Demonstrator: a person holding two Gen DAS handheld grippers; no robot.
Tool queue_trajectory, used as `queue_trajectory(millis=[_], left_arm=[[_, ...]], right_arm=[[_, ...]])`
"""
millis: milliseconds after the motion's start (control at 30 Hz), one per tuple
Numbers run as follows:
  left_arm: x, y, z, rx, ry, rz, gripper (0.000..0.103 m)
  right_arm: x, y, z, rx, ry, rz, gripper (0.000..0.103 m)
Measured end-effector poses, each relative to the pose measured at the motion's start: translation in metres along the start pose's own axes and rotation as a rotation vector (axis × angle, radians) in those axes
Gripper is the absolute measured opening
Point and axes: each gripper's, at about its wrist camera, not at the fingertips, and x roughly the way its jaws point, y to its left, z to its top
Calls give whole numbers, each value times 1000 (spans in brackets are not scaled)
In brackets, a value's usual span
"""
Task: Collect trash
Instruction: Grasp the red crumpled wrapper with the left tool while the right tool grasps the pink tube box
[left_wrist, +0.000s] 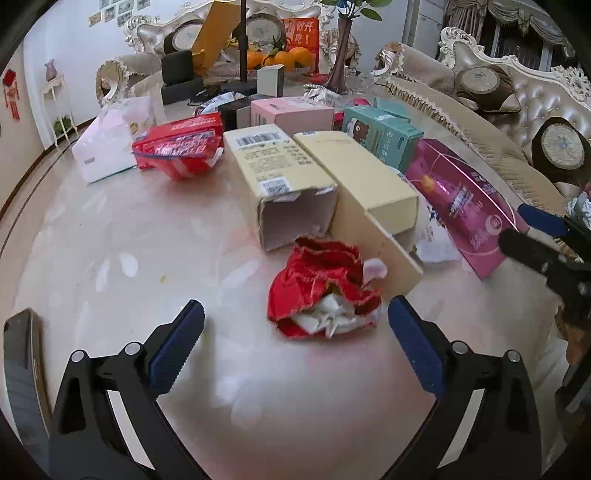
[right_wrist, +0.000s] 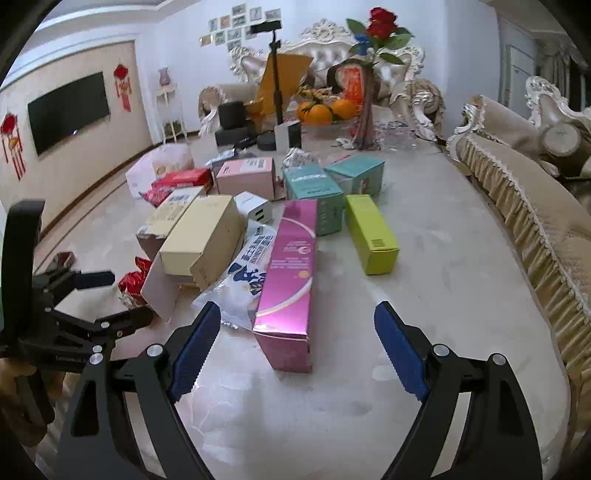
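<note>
Trash covers our table (right_wrist: 443, 295). In the left wrist view, the left gripper (left_wrist: 295, 325) has its blue fingers spread wide and holds nothing. The crumpled red wrapper (left_wrist: 325, 291) lies in the lower middle of the frame, just past the fingertips, so we think it is our next pick. In the right wrist view, the right gripper (right_wrist: 297, 325) is spread wide too, holding nothing. The long pink box (right_wrist: 290, 280) lies in the middle of the frame with its near end between the fingers, likely lined up for a grab. Yellow boxes (right_wrist: 201, 236) lie at middle left, beside it.
</note>
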Motion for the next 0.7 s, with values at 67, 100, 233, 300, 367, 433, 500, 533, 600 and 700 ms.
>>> queue_trajectory(millis=[67,100,233,300,367,433,500,533,600,700], left_arm=[[2,-4,2,0,1,16,97],[2,-4,3,-6,0,22,97],[9,-2,6,-44,12,49,97],[9,-2,5,-38,11,58,96],[9,-3,6,-29,16,71,92],[9,-4,7,-14,23,92,86],[8,-2,9,-8,22,106,72],[8,-1,9,-8,21,106,71],[8,0,10,-8,15,110,62],[2,8,8,-59,-18,90,44]], right_arm=[[4,4,2,-24,7,-11,82],[7,5,4,-35,9,-17,82],[17,6,10,-64,23,-47,82],[21,5,10,-61,30,-52,81],[26,4,10,-62,43,-53,79],[30,4,8,-68,61,-59,68],[34,4,7,-69,76,-58,61],[36,5,7,-72,76,-59,60],[40,6,7,-78,78,-67,59],[38,2,5,-39,87,-41,26]])
